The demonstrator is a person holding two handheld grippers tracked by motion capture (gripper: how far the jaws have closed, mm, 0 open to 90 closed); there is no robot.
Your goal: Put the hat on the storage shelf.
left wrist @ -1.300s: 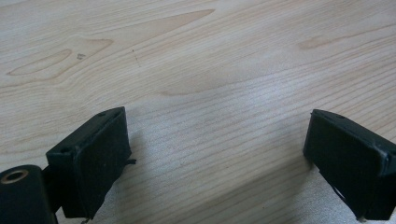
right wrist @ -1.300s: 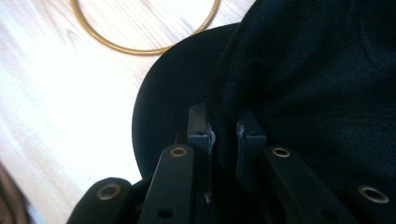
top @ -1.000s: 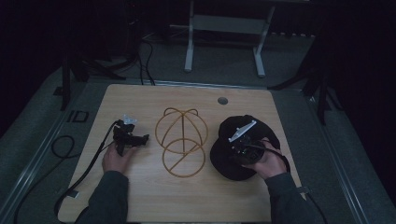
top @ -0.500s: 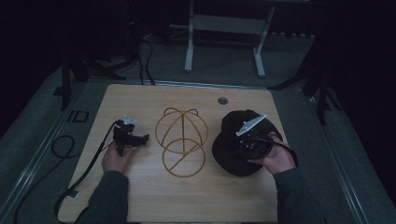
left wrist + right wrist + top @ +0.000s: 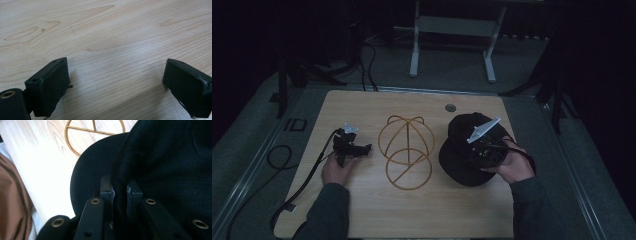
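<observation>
**High view first: cap pinched at the right, stand waiting at centre**

High view: a black cap (image 5: pixel 464 155) lies on the right part of the table (image 5: pixel 362 210), with the right tool (image 5: pixel 486 149) on top of it in the person's right hand (image 5: pixel 512 167). A gold wire hat stand (image 5: pixel 406 150) sits mid-table, just left of the cap and apart from it. It is probably the cap's destination, which would explain a grip on the cap's cloth rather than on its brim. The left tool (image 5: pixel 353 148) rests low near the table's left side, well clear of the stand.

Left gripper view: the jaws stand wide apart over bare wood, with nothing between them. The tool is released and looks parked out of the way.

Right gripper view: the jaws are clenched on a fold of the cap (image 5: pixel 160 165) fabric, the cloth bunched between the pads. The stand's ring base (image 5: pixel 92 131) shows beyond the brim.
</observation>
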